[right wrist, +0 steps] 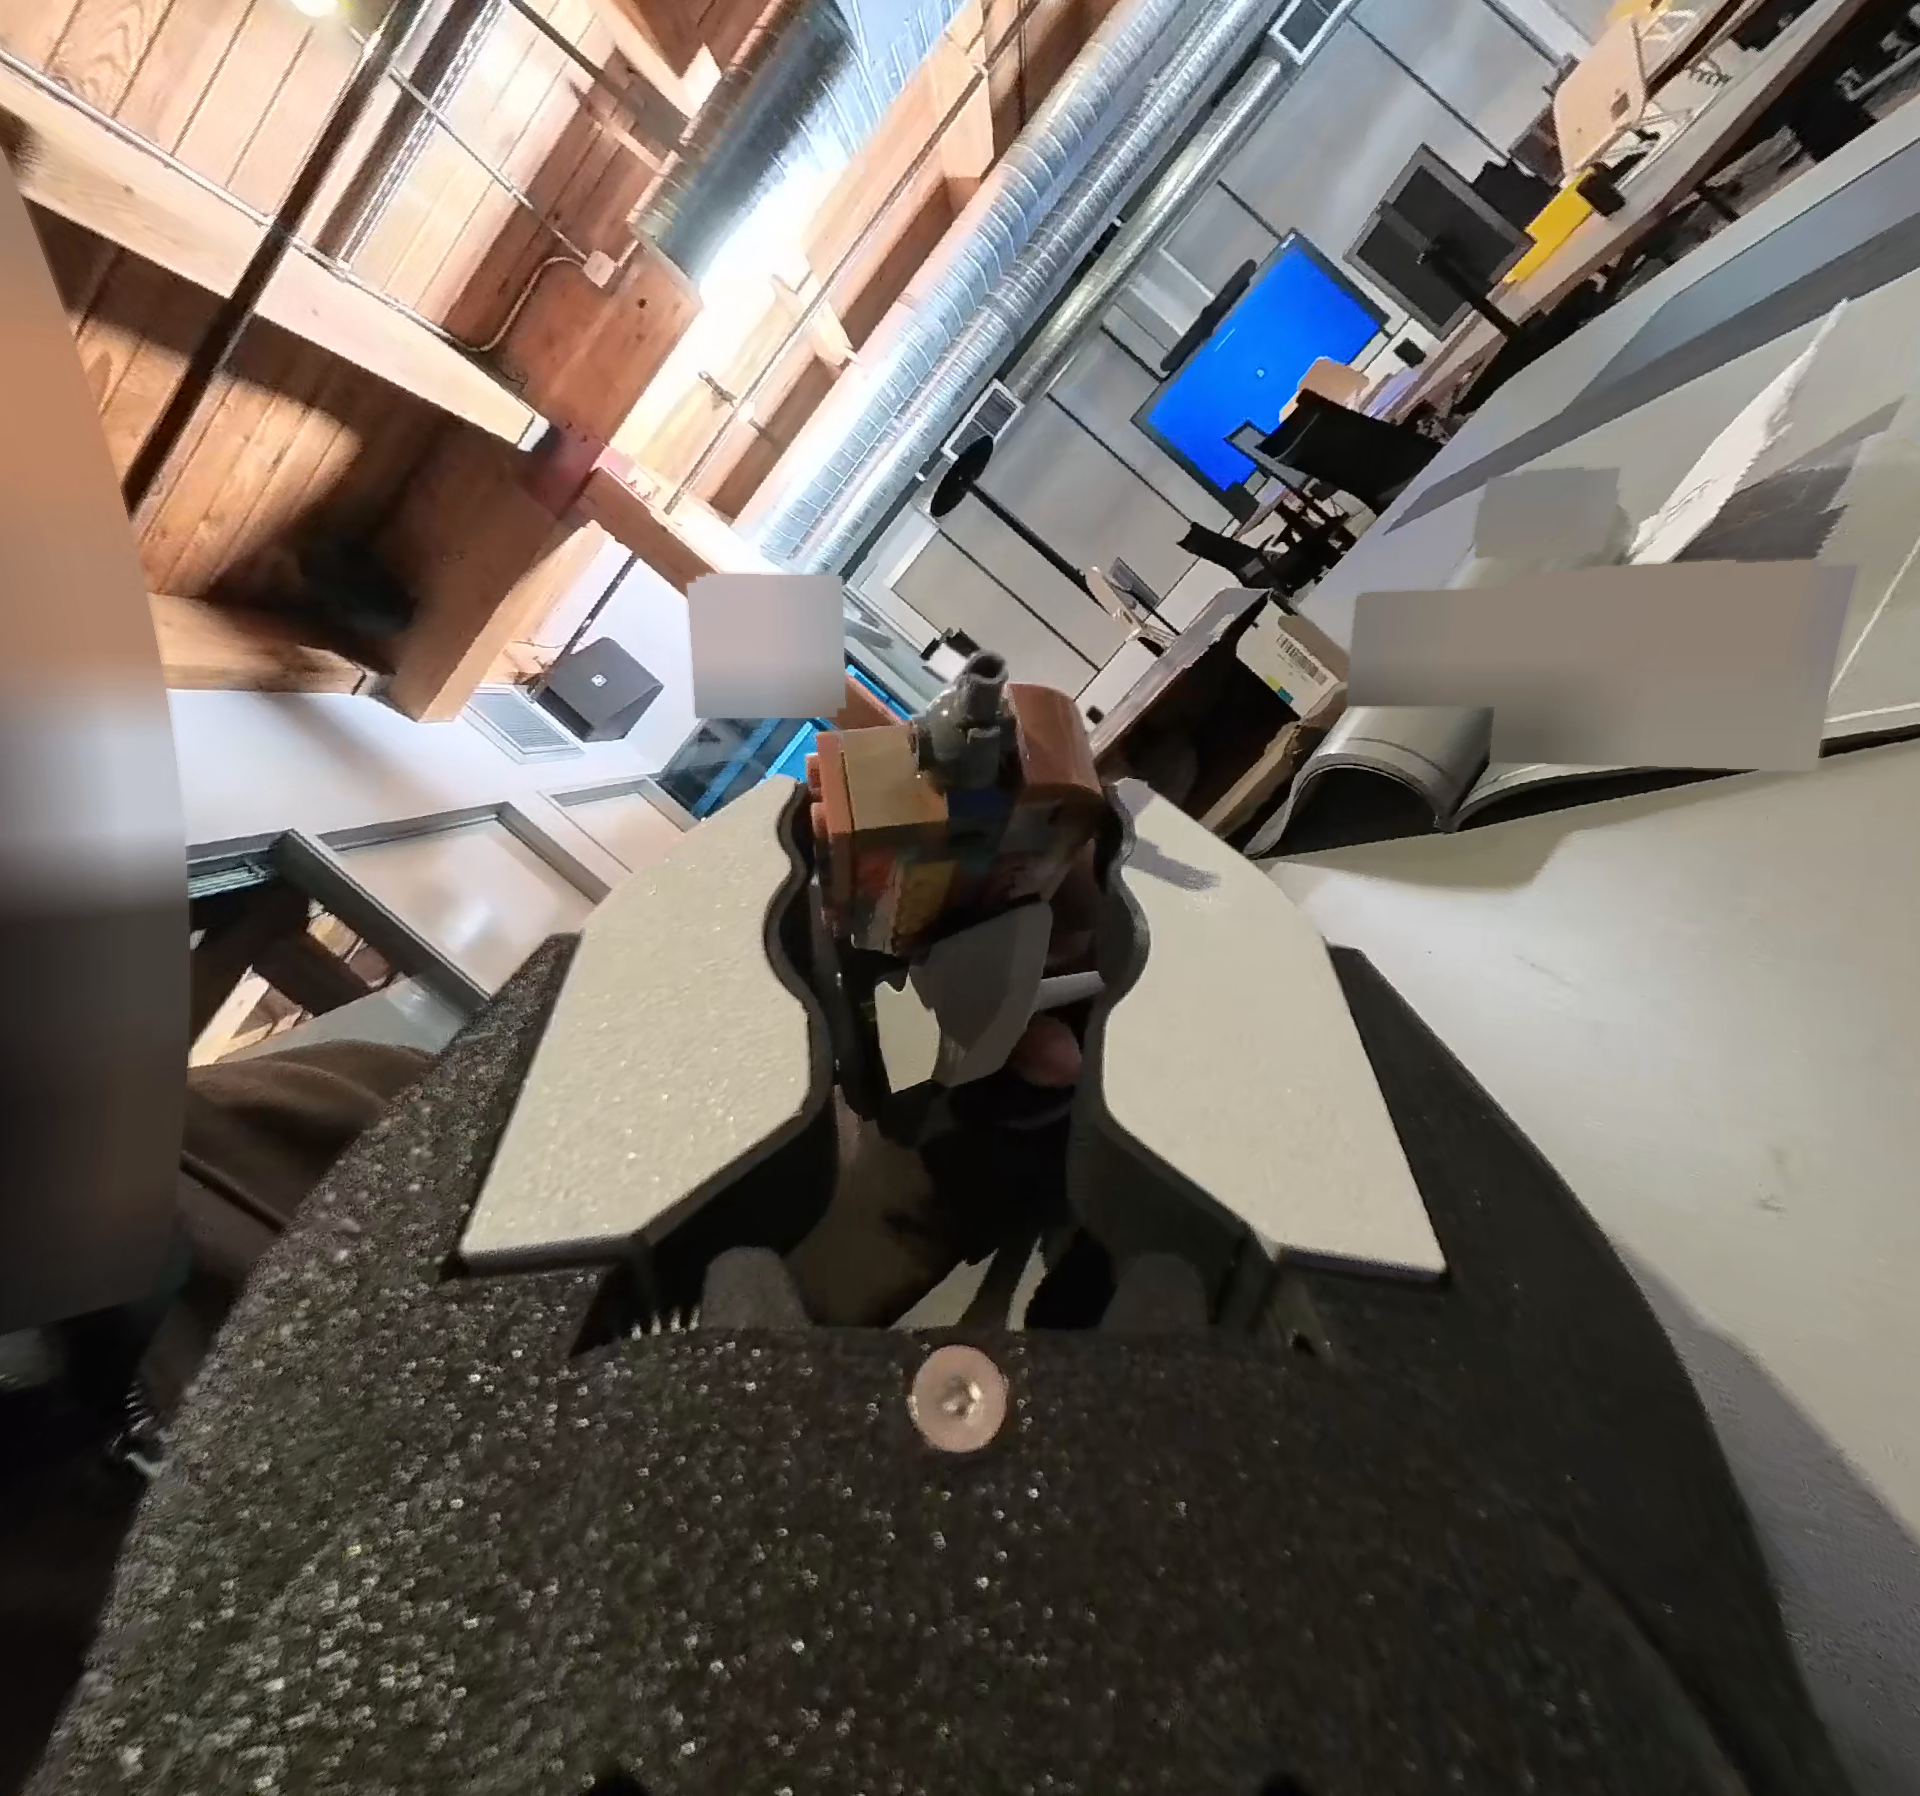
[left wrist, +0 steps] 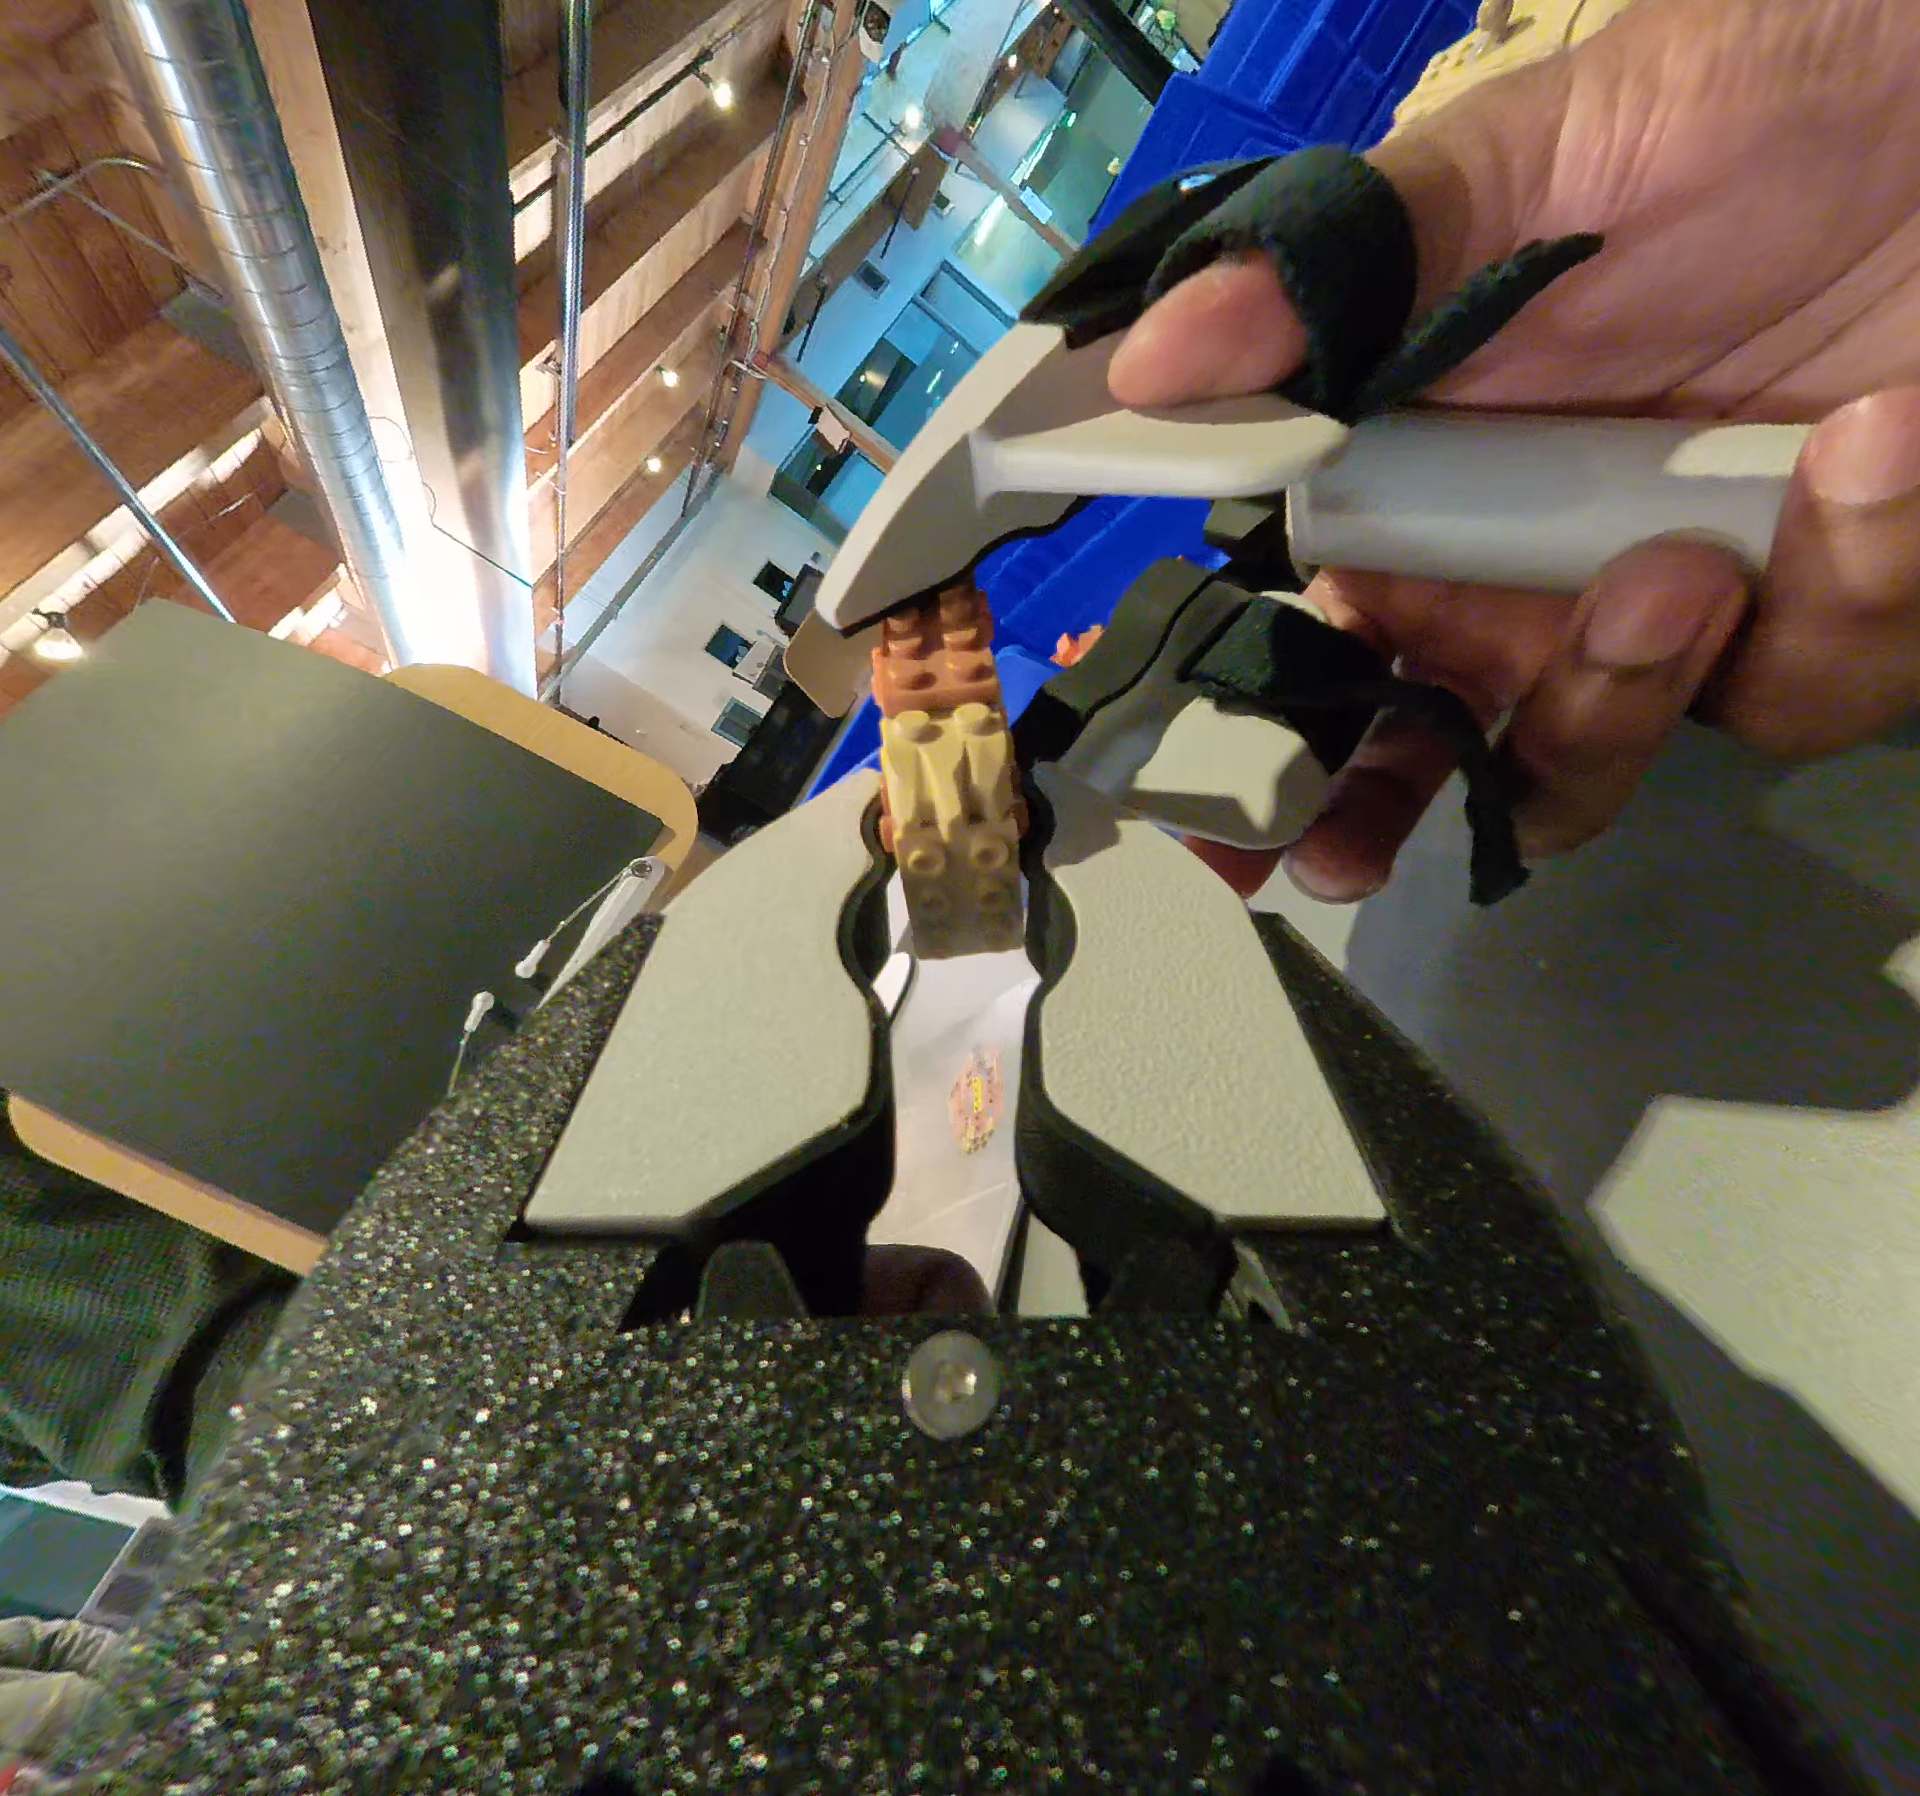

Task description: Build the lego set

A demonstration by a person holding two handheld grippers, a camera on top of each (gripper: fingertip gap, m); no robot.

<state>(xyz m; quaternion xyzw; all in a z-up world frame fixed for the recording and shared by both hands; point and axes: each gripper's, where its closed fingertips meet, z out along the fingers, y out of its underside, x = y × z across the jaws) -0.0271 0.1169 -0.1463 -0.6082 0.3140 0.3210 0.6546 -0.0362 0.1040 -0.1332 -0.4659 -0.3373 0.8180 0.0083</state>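
Note:
A small lego assembly (left wrist: 951,842) of tan and brown bricks is held up in the air between both grippers. My left gripper (left wrist: 951,811) is shut on its tan end. My right gripper (left wrist: 883,640), held by a hand, comes in from the right and pinches the brown end. In the right wrist view the right gripper (right wrist: 951,811) is shut on the assembly (right wrist: 956,842), which shows brown, tan, blue and mixed colours with a dark grey piece (right wrist: 971,707) on top. A grey finger of the left gripper (right wrist: 987,998) shows beneath it.
A grey table (right wrist: 1558,1019) lies below with an open booklet (right wrist: 1455,770) and a cardboard box (right wrist: 1247,686). A white bag (left wrist: 956,1071) lies under my left gripper. Blue bins (left wrist: 1299,32) stand behind. A black-topped board (left wrist: 260,863) is at the left. My two grippers' fingertips are within a few centimetres of each other.

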